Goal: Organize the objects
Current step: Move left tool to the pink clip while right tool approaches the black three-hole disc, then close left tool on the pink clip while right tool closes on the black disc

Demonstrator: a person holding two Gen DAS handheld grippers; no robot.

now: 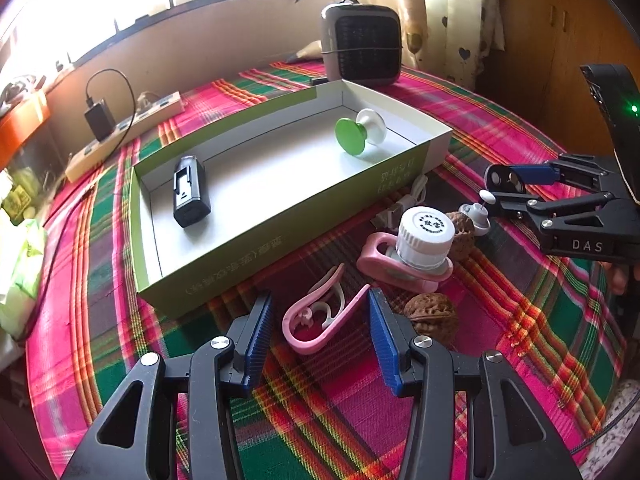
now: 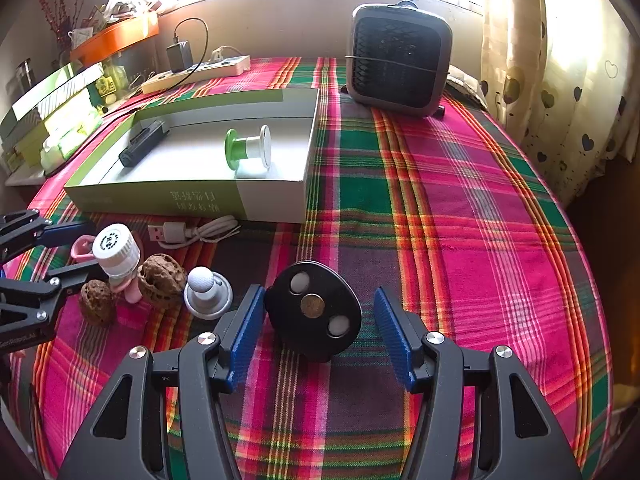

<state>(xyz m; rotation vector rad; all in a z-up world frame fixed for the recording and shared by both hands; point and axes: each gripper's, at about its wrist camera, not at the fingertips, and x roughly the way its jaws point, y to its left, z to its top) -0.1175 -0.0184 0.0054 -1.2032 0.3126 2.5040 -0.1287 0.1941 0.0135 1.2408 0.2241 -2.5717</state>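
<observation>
A green and white open box (image 1: 276, 232) (image 2: 276, 196) lies on the plaid cloth and holds a black device (image 1: 190, 192) (image 2: 142, 142) and a green-and-white spool (image 1: 356, 134) (image 2: 248, 148). My left gripper (image 1: 320, 332) is open, its pads on either side of a pink clip (image 1: 320, 316). My right gripper (image 2: 316, 336) (image 1: 504, 188) is open around a black round disc (image 2: 316, 312) (image 1: 505, 179) that lies on the cloth. Beside them lie a white capped bottle (image 1: 424, 236) (image 2: 116, 248) on another pink clip (image 1: 384, 260), two walnuts (image 1: 432, 316) (image 2: 162, 280) and a small grey knob (image 2: 208, 292) (image 1: 476, 216).
A grey heater (image 1: 360, 44) (image 2: 396, 60) stands behind the box. A power strip with a black charger (image 1: 120, 132) (image 2: 196, 68) lies at the back left. A white USB cable (image 2: 192, 232) lies in front of the box. Boxes and clutter sit at the table's left edge.
</observation>
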